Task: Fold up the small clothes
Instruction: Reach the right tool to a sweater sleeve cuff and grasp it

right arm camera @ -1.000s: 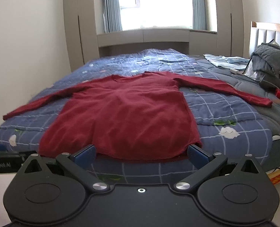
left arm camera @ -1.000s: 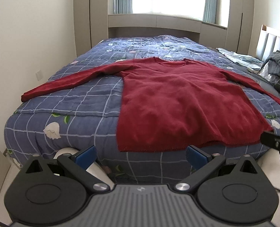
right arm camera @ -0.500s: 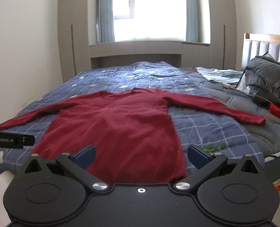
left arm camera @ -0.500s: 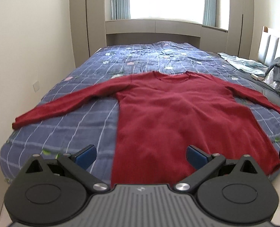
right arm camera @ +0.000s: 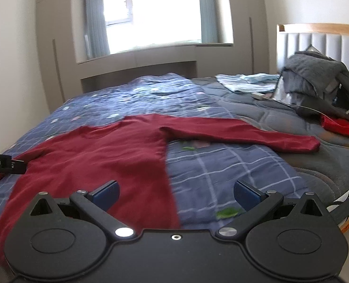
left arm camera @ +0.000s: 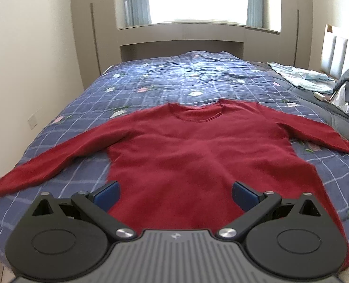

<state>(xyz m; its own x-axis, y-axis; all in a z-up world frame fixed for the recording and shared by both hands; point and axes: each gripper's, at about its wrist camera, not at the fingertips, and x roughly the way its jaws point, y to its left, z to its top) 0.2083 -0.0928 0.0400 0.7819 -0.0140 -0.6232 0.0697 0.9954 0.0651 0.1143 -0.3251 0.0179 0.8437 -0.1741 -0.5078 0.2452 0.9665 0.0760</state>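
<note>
Bed (left arm camera: 198, 80): blue checked quilt; near edge hidden behind both gripper bodies.

Red sweater (left arm camera: 198, 155): lies flat, front up, mid-bed, sleeves spread to either side. Hem hidden under the left gripper's housing; the right sleeve's cuff is cut off at the frame edge in the left view. Motion blur softens the right view. A second ago the hem and the bed's front edge showed; now both cameras sit higher and farther over the sweater.

Grey jacket (right arm camera: 316, 75): heaped by the headboard, beyond the sweater's right sleeve; partly cropped.

Left gripper (left arm camera: 174, 192): fingers spread wide, empty, over the sweater's lower body.

Right gripper (right arm camera: 175, 192): fingers spread wide, empty, over the sweater's right side edge.
</note>
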